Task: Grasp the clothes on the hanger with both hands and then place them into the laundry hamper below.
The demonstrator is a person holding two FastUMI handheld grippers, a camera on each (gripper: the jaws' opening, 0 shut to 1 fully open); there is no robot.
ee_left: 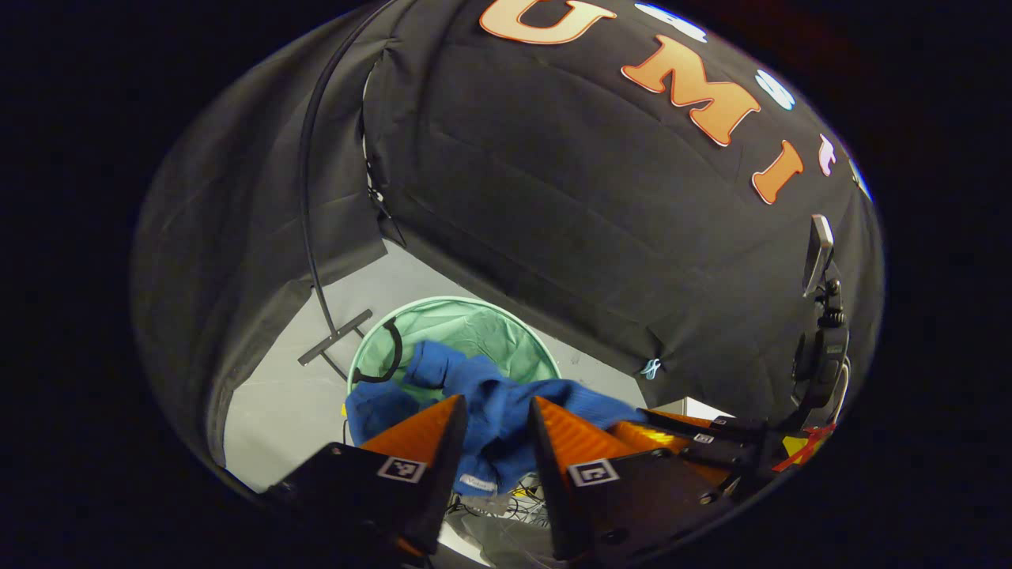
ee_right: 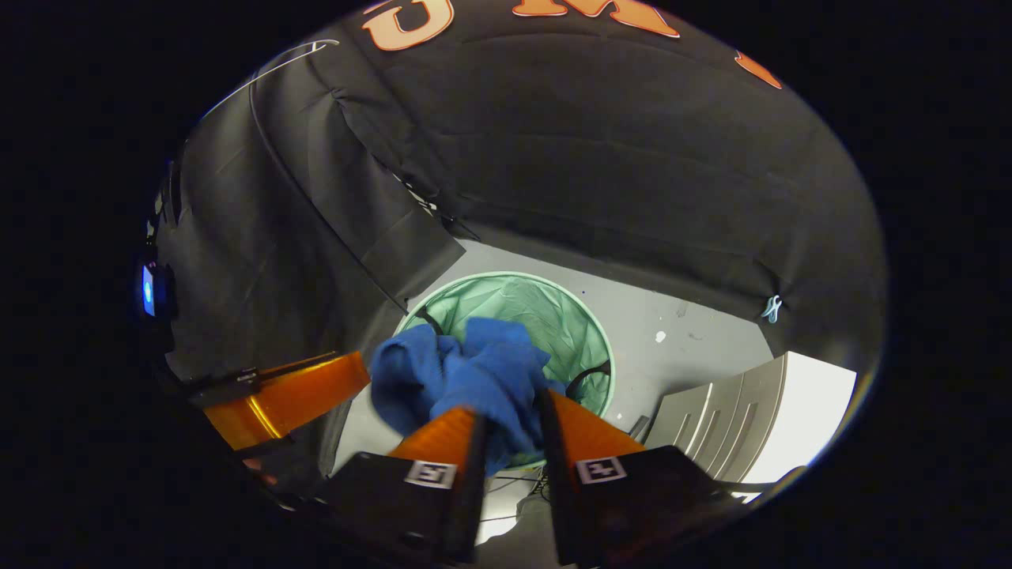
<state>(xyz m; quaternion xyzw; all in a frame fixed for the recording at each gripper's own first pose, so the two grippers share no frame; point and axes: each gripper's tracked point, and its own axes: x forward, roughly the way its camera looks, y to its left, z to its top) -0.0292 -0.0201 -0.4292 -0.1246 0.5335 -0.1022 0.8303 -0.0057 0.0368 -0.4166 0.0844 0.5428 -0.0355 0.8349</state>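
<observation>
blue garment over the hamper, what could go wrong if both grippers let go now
1. The blue garment is bunched between the left gripper and right gripper, and part sits over the green hamper's near rim, so it might drape over the edge or slide to the floor.
2. Cloth could snag on a finger as the grippers open.

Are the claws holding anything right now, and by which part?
Both hold the blue garment above the hamper. The left claw and right claw each pinch a bunched fold; which part cannot be told.
</observation>
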